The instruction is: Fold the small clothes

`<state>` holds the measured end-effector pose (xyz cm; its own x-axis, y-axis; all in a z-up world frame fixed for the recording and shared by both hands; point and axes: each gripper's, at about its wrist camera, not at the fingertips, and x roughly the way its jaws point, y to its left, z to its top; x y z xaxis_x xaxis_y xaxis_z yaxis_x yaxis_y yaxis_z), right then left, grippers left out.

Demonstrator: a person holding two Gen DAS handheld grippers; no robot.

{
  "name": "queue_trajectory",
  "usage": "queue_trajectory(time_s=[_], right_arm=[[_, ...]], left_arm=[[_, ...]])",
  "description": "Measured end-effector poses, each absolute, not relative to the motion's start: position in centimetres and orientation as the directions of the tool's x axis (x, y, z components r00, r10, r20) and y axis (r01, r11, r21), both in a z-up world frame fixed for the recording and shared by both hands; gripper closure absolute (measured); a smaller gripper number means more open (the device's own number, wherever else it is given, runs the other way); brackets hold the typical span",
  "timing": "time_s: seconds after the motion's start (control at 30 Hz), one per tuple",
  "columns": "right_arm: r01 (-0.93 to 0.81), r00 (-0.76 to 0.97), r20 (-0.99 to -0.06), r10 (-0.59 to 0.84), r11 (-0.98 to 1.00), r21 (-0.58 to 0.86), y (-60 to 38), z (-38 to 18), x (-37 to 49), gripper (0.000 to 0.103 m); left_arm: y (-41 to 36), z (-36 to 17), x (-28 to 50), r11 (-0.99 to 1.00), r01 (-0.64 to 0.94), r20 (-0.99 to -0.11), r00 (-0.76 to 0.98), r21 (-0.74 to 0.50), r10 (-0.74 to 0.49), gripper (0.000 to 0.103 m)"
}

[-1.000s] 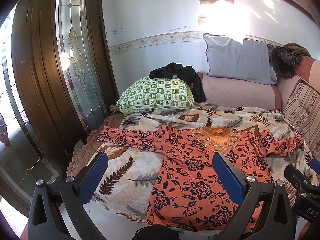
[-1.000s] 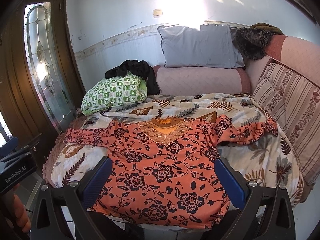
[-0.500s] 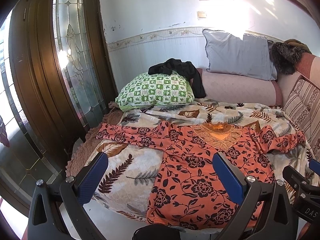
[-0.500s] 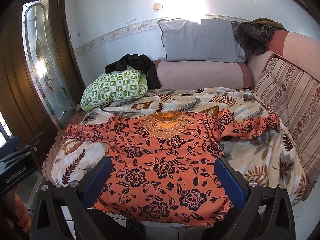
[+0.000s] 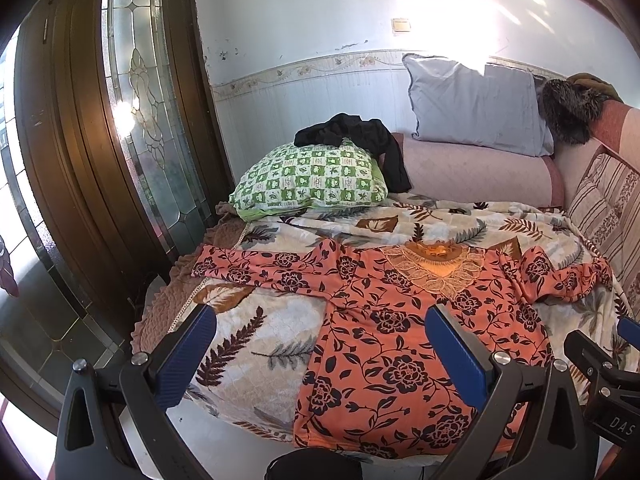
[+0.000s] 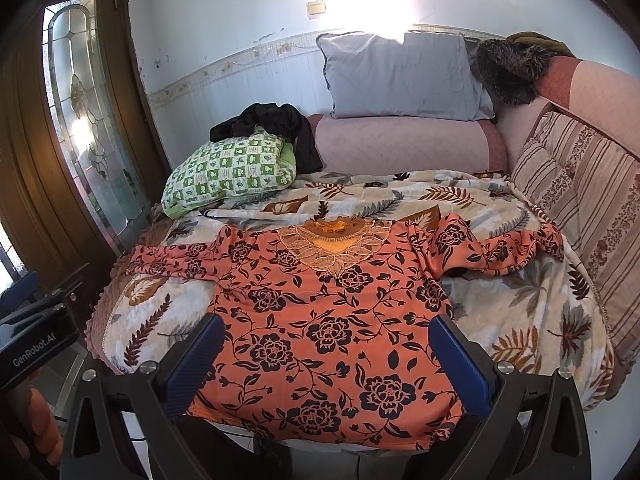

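1. The orange floral top (image 6: 320, 320) lies flat, front up, on the near part of the bed, its lace-trimmed neckline (image 6: 332, 248) toward the pillows and its hem at the bed's near edge.
2. One sleeve (image 6: 176, 258) stretches straight out toward the door side; the other sleeve (image 6: 508, 246) runs toward the striped cushion side and is rumpled, with folds along it.
3. The top rests on a leaf-print blanket (image 6: 520, 308) that covers the bed.
4. The left claw (image 5: 320, 344) hangs above the near edge with its blue pads (image 5: 186, 354) spread wide and nothing between them; through the gap show the blanket and the door-side half of the top (image 5: 400, 340).
5. The right claw (image 6: 328, 360) hangs over the hem, likewise spread wide and holding nothing, its blue pads (image 6: 460, 364) framing the lower body of the top.
6. Behind the top, a green checked pillow (image 6: 228, 172) lies at the door-side corner with a black garment (image 6: 276, 124) draped over it.
7. A pink bolster (image 6: 400, 144) runs along the wall, and a grey pillow (image 6: 400, 72) leans on it.
8. A dark furry item (image 6: 508, 68) sits on the sofa back, above the striped cushions (image 6: 580, 184).
9. A wooden door with leaded glass (image 5: 140, 120) stands to the left of the bed.
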<state>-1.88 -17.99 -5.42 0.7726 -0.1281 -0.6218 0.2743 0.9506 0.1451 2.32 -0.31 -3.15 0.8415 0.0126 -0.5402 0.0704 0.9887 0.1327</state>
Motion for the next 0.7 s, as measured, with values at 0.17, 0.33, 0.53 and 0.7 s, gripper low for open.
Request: queue_trajectory(time_s=[0.17,0.33,0.53,0.7], right_arm=[[0.275,0.771,-0.624,-0.127,0.950,0.148,-17.9,-5.8,-1.8,0.000],[0.277,0.765,-0.632,-0.124,0.949,0.149,-18.1,-6.3,-1.4,0.000],[0.279,0.754,-0.646,-0.118,0.948,0.152,-18.5,-6.7,-0.7,0.000],[0.280,0.747,-0.656,-0.111,0.947,0.159,-19.0,-7.2,-0.1,0.000]], left_arm=[[-0.6,-3.7,2.5,0.988,0.072,-0.544,0.839,0.138,0.014,0.000],[-0.9,-4.0,3.0,0.986,0.075,-0.555,0.832,0.147,0.019,0.000],[-1.2,-4.2,3.8,0.984,0.078,-0.568,0.822,0.159,0.027,0.000],[-1.4,-4.6,4.3,0.983,0.077,-0.578,0.815,0.169,0.035,0.000]])
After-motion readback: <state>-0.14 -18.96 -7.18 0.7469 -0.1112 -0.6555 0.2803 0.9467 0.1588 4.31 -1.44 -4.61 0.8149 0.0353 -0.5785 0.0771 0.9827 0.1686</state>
